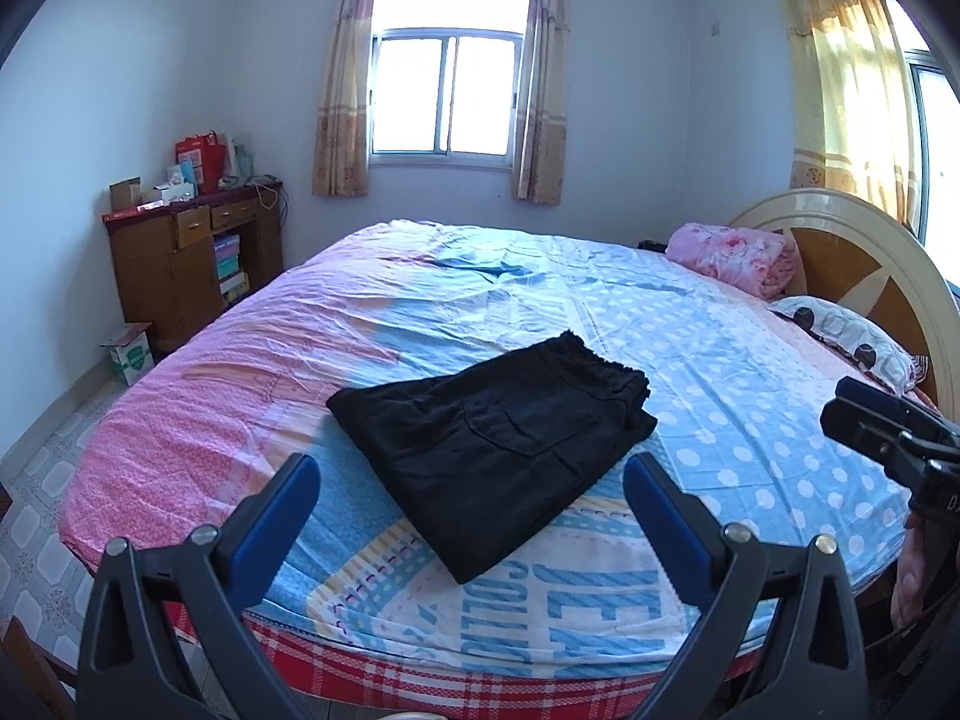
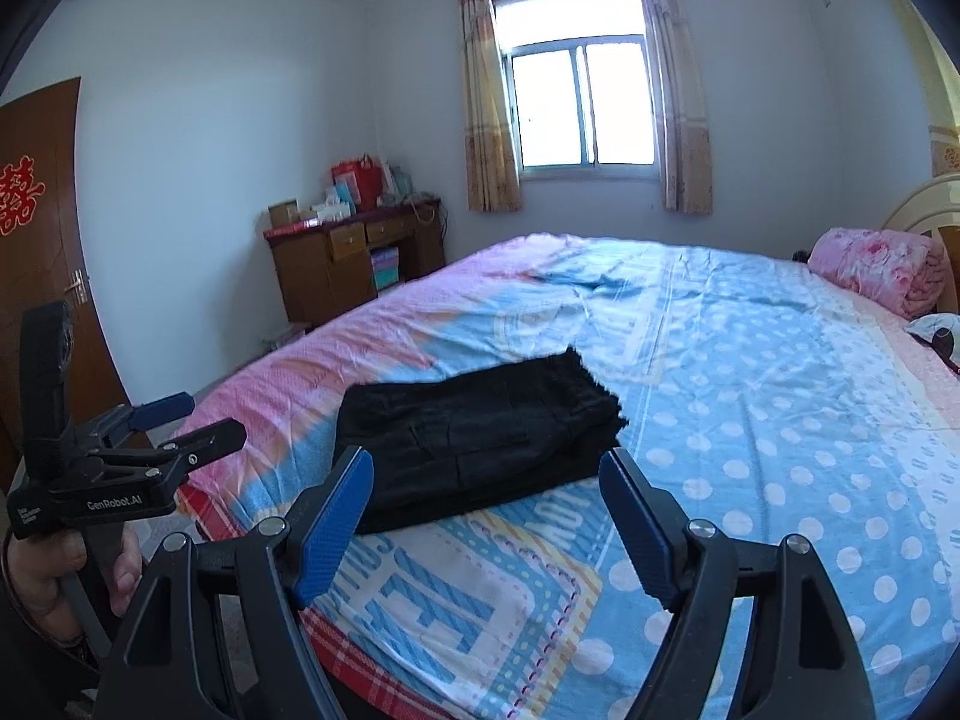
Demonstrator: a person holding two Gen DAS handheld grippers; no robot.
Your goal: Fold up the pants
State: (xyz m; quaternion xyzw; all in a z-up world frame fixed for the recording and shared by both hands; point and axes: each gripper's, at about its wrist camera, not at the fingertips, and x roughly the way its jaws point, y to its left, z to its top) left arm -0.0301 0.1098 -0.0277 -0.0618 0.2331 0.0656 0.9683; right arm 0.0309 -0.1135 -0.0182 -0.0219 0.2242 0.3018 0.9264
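The black pants (image 1: pixel 492 444) lie folded into a compact rectangle on the bed, back pocket up, elastic waistband toward the far side. They also show in the right wrist view (image 2: pixel 474 438). My left gripper (image 1: pixel 471 492) is open and empty, held back above the bed's near edge, its blue pads either side of the pants' near end. My right gripper (image 2: pixel 486 492) is open and empty, also held just short of the pants. The left gripper shows at the left of the right wrist view (image 2: pixel 174 420), and the right gripper's body at the right edge of the left wrist view (image 1: pixel 888 432).
The bed (image 1: pixel 750 396) has a pink and blue dotted sheet. A rolled pink quilt (image 1: pixel 732 258) and a pillow (image 1: pixel 852 342) lie by the headboard. A wooden desk (image 1: pixel 192 264) with boxes stands in the far corner. A door (image 2: pixel 42 252) is at left.
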